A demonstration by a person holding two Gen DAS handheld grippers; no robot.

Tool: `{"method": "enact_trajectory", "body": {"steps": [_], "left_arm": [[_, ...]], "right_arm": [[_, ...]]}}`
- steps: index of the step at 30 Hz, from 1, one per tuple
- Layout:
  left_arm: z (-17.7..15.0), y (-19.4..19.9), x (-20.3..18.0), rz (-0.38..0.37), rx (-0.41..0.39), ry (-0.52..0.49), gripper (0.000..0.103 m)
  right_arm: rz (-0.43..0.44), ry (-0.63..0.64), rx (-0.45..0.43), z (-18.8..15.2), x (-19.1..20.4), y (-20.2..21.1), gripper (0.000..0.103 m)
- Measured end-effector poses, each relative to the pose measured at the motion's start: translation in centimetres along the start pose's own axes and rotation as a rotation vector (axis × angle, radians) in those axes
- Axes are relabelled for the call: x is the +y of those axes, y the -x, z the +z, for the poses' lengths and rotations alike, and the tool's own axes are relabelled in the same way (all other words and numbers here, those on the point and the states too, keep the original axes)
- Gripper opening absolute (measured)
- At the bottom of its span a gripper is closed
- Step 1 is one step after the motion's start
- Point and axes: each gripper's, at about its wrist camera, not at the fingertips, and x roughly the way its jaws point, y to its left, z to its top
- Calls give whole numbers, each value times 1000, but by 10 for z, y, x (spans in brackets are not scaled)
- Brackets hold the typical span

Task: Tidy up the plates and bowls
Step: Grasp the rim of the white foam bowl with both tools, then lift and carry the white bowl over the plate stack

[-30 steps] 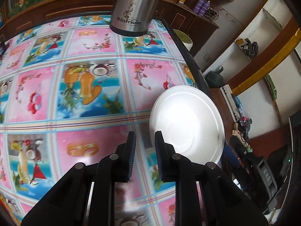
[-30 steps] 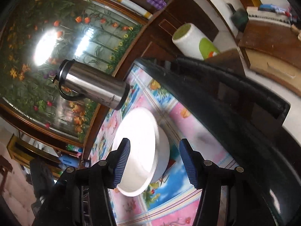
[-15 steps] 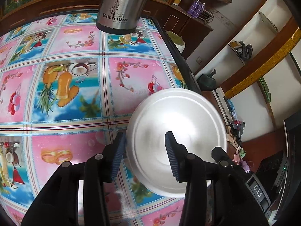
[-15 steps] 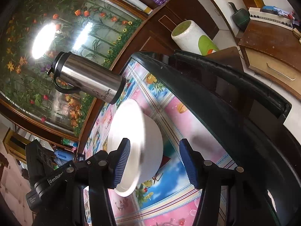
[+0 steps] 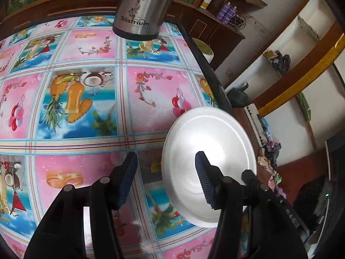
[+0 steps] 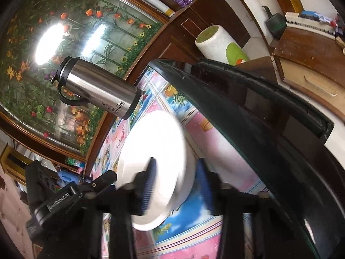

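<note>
A white bowl [image 5: 211, 133] sits on the flowered tablecloth near the table's right edge. My left gripper [image 5: 166, 154] hangs over its left rim with its jaws opening: one finger is over the bowl's inside, the other is outside above the cloth, and neither touches it. In the right wrist view the bowl [image 6: 155, 138] is close and blurred. My right gripper [image 6: 176, 160] straddles its near wall, one finger inside and one outside. Its jaws are closing, with a gap still showing at the inner pad. The left gripper's black body [image 6: 71, 194] shows at lower left.
A steel thermos jug [image 5: 140, 6] stands at the far side of the table, also in the right wrist view [image 6: 97, 88]. The table's black rim [image 6: 237, 108] runs close beside the bowl. A white cylinder bin [image 6: 217, 41] and wooden cabinets stand beyond it.
The left jaws went from nearly shut to wide and came over the bowl's rim. The right jaws narrowed around the bowl's wall; the right hand stayed in place.
</note>
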Motion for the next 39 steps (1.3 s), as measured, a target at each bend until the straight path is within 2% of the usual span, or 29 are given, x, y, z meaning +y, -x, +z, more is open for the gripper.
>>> {"method": "enact_trajectory", "body": {"steps": [2, 4, 7, 9, 11, 14, 17, 24, 32, 39], "left_arm": [[-2, -6, 0, 1, 16, -4, 53], [-3, -8, 1, 3, 7, -2, 53], [-2, -4, 3, 10, -18, -2, 34], [-2, -2, 6, 14, -30, -1, 14], [-3, -2, 7, 6, -25, -8, 8], [-7, 0, 6, 23, -28, -23, 7], [-12, 6, 15, 9, -16, -4, 6], [-31, 34, 44, 28, -29, 51, 6], [-67, 75, 99, 72, -56, 131, 6], [-115, 121, 145, 152, -92, 161, 6]], "right_arm": [[-3, -2, -4, 1, -1, 0, 25], [-7, 7, -9, 1, 0, 0, 17], [-20, 31, -14, 0, 3, -1, 12], [-26, 42, -17, 0, 4, -1, 11], [-23, 51, -16, 0, 6, -2, 9], [-26, 80, -17, -1, 10, -3, 9], [-26, 97, -14, -3, 13, -5, 8], [51, 86, 48, -17, 19, -14, 7], [94, 119, 101, -73, 49, -18, 7], [138, 152, 180, -139, 75, -19, 6]]}}
